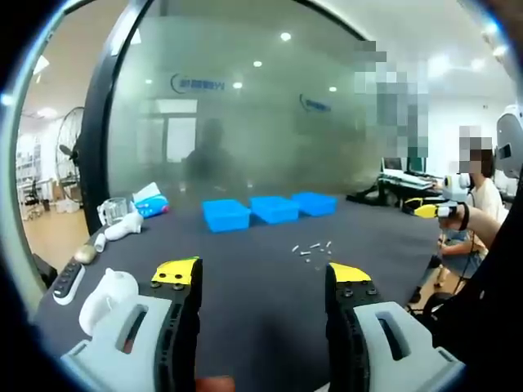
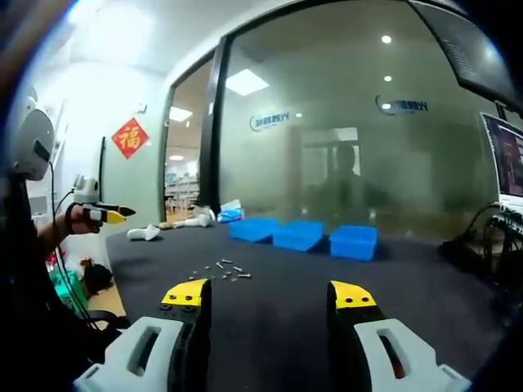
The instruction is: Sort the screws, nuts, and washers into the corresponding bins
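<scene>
Clearly both the left gripper (image 1: 263,282) and right gripper (image 2: 270,296) stand wide open, empty. Small silvery metal screws, nuts and washers (image 1: 312,248) lie scattered on the dark worktop (image 1: 245,269), near three blue plastic bins (image 1: 274,209). Hard, light, probably slippery: pinch each across its middle.

Bare table (image 1: 245,278) before fasteners (image 1: 312,248); bins (image 1: 270,211) beyond; clutter (image 1: 122,224) left
</scene>
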### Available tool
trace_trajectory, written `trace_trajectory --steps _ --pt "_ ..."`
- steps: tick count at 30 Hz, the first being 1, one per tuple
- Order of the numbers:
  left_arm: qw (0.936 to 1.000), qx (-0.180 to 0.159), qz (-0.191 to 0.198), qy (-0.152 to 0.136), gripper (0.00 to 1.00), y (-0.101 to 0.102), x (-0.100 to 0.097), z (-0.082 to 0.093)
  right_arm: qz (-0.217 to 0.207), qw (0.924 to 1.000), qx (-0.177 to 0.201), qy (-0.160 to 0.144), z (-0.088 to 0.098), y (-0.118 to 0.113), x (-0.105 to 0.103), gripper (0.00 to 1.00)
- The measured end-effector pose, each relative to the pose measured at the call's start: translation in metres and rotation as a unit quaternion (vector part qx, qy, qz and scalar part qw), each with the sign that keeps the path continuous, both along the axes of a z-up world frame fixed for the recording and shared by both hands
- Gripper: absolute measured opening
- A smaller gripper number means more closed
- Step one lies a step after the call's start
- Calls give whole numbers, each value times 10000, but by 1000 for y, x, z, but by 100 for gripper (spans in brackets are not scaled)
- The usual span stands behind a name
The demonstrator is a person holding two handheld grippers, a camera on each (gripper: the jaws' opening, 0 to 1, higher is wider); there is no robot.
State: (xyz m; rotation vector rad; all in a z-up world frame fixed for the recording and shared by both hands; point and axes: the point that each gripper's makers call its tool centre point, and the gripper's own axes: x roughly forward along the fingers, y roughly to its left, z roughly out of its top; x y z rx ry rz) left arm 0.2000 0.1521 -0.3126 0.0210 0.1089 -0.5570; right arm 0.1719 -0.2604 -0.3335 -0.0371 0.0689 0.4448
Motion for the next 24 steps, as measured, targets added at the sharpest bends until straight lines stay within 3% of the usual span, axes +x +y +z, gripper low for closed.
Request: trace_trajectory --steps 14,24 --pt "9996 -46 -232 169 59 -11 2 -10 149 9997 -134 131 -8 5 3 53" --pt "9971 180 -598 441 59 -27 -2 -25 734 9965 -290 292 -12 18 4 53"
